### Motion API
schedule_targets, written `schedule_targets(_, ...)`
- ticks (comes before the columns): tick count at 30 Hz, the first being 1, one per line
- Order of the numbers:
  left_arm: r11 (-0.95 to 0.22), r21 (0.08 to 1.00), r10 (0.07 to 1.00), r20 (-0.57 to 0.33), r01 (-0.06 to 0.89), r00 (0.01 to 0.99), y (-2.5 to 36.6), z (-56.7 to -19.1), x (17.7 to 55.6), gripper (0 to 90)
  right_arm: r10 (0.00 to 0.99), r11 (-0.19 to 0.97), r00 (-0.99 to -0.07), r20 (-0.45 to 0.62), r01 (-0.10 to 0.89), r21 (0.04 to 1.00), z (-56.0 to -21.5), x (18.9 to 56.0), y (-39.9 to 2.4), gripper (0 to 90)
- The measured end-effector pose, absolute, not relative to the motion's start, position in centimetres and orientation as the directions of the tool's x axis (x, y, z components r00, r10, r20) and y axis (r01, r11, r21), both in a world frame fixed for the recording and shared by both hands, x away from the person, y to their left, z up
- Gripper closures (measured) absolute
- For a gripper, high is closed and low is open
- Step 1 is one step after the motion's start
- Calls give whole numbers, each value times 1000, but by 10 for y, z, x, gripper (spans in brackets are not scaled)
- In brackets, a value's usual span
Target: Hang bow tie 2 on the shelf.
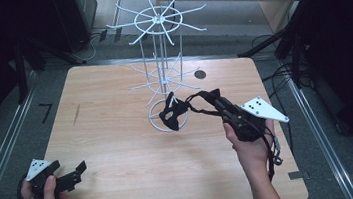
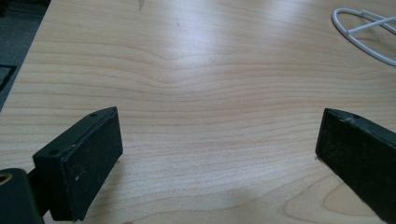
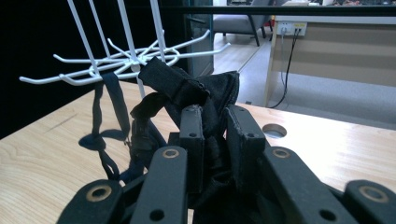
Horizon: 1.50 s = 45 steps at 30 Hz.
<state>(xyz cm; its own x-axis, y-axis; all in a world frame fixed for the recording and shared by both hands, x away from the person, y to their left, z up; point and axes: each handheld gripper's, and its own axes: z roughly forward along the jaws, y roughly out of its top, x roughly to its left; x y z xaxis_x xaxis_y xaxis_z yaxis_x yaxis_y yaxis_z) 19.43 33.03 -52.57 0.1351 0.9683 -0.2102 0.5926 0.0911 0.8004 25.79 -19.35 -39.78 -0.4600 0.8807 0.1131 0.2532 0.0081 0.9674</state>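
A white wire rack (image 1: 162, 56) with two tiers of hooks stands at the middle back of the wooden table (image 1: 108, 137). My right gripper (image 1: 210, 95) is shut on a black strappy fabric piece (image 1: 172, 112), which hangs over the rack's base ring. In the right gripper view the jaws (image 3: 215, 116) pinch the black fabric (image 3: 177, 84), and a strap loops down at the left, just in front of the rack's lower hooks (image 3: 126, 58). My left gripper (image 1: 76, 175) rests at the table's near left corner, open and holding nothing (image 2: 219, 140).
A round cable hole (image 1: 200, 74) sits in the table behind the right gripper. The rack's base ring (image 2: 364, 32) lies far ahead of the left gripper. Dark frames and cables flank the table, and a desk (image 3: 336, 46) stands beyond it.
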Motion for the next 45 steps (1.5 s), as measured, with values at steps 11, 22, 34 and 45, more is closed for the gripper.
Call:
schedule_targets(11,93,801,968,-212,592,135,330,-526,194,10,877,3,-469,109,233,972,-387,264,-187,778)
schedule_targets(22,95,801,967,-215,591,136,331,-526,194,10,879,-2,-463,112,232,973,-382,273,-184,778)
schedule_targets(34,95,801,967,-215,591,136,331,-526,194,10,889,-42,-434,147,242,969,-384,283,-187,776)
schedule_targets(45,101,798,965,-224,594,137,332,-526,194,10,879,-80,-425,215,313,946,-394,303,-188,774)
